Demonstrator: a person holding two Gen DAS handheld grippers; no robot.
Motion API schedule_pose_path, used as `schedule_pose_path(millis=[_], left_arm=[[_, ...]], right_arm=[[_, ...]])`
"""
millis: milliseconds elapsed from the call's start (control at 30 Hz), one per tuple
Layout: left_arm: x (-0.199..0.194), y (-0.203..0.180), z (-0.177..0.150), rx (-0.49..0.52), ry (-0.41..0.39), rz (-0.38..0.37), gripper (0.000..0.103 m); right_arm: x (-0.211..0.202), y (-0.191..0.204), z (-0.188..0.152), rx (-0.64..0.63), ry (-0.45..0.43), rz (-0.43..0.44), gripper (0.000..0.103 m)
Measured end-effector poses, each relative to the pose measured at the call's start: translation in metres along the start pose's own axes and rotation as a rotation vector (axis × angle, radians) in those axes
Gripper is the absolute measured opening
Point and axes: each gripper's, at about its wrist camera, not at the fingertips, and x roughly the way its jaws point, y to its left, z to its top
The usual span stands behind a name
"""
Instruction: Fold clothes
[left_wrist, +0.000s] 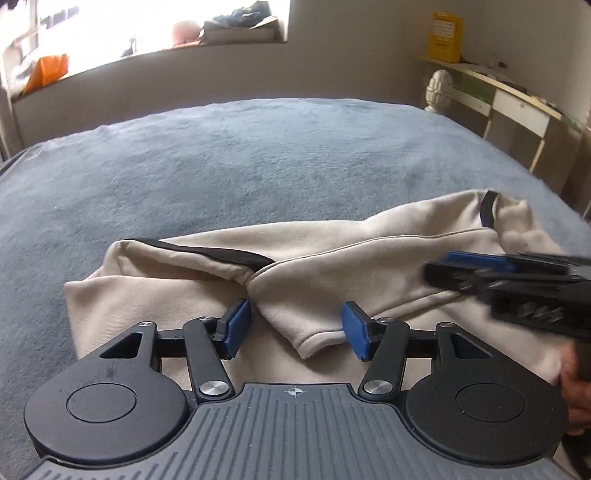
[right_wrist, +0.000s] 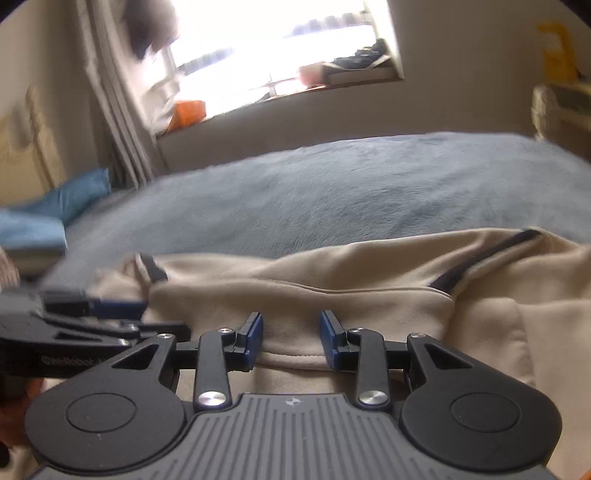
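The beige garment (left_wrist: 332, 266) lies on the bed (left_wrist: 221, 166), its long axis running left to right. My left jaws (left_wrist: 295, 330) stand wide over its near hem, holding nothing; my right jaws (right_wrist: 291, 341) stand narrower, astride the hem.

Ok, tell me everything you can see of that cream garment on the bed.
The cream garment looks like soft fleece, with black trim, stitched seams and a hemmed edge. It lies rumpled and partly folded over itself on the blue-grey blanket. Both grippers sit at its near edge, jaws apart with fabric between them.
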Motion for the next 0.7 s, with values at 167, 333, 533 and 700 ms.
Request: schedule_pose_path(millis=[167,333,533,700], left_arm=[[-0.050,0.006,-0.005,0.035,-0.012,-0.010,0.055],[-0.106,0.018,-0.027,0.000,0.049,-0.091,0.057],[-0.168,0.021,-0.080,-0.118,0.108,-0.111,0.063],[-0.191,0.005,-0.132,-0.174,0.151,-0.129,0.065]], right_arm=[[-0.089,-0.024,-0.017,0.235,-0.086,-0.029,0.039],[-0.180,-0.009,-0.057,0.272,-0.098,-0.005,0.041],[-0.237,0.018,-0.102,0.288,-0.045,-0.070,0.042],[-0.254,0.039,-0.123,0.259,0.007,-0.167,0.042]])
